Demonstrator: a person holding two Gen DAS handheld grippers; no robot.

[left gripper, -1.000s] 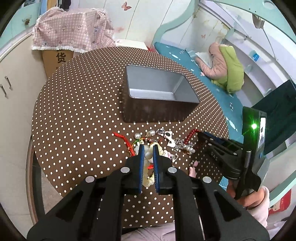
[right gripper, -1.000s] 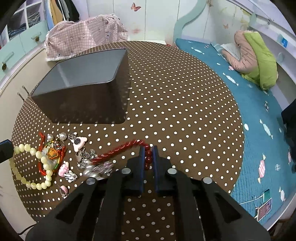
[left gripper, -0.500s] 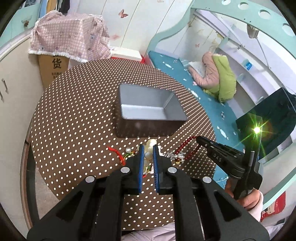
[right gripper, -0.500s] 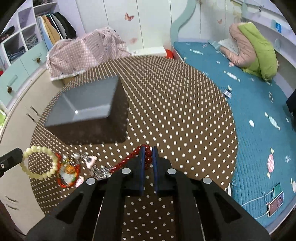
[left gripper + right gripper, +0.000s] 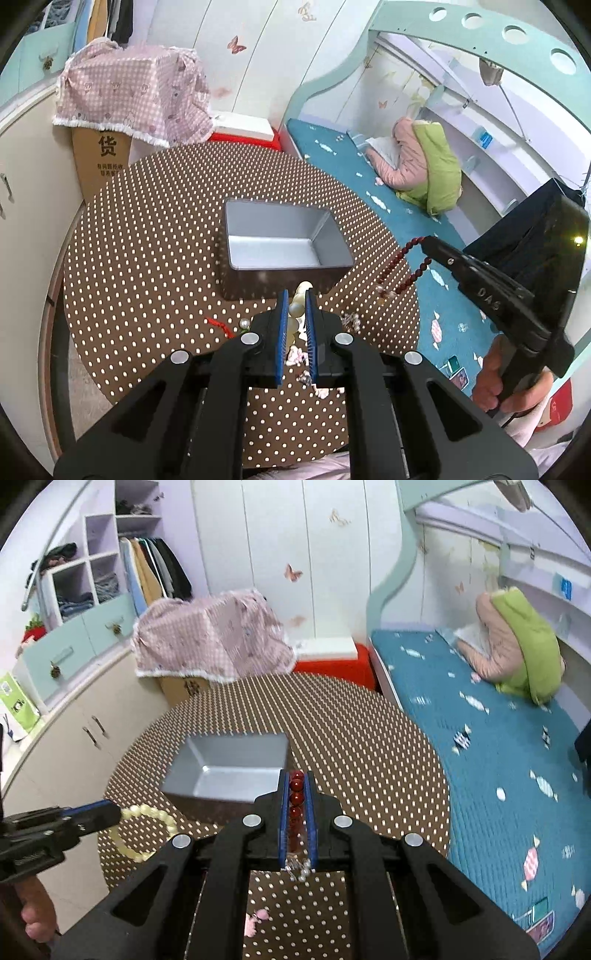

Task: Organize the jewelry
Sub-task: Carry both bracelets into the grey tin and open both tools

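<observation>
Both grippers are loaded and lifted clear of the worktop (image 5: 147,258). Left gripper (image 5: 295,306) has its blue pads pressed nearly together on a cream bead bracelet (image 5: 147,830); in the right wrist view the loop hangs free from its tip, above the worktop's near left edge. Right gripper (image 5: 296,794) pinches a dark red bead string (image 5: 402,273), several beads caught between its pads and the rest drooping in a loop with a pale charm at the bottom, seen from the left wrist view over the worktop's right edge.

The grey box (image 5: 284,243) stands open near the middle of the worktop, and nothing shows inside it. Loose pieces lie between it and the near edge: a red cord (image 5: 219,326), a few pearls (image 5: 244,324), a small silver cluster (image 5: 351,320) and pink charms (image 5: 255,923).

By the look of it the step in hand is the carry: two pieces picked, neither yet over the box. The left gripper sits just short of the box's near wall, the right one near its right corner.

Next, each gripper needs to travel forward until its dangling loop hangs wholly inside the rim, then come down a little before the pads part, so the beads pool on the floor of the box and no tail drapes over the wall. The red string hangs long, so it probably wants the higher approach. Taking turns would keep the two grippers from crowding the opening.
</observation>
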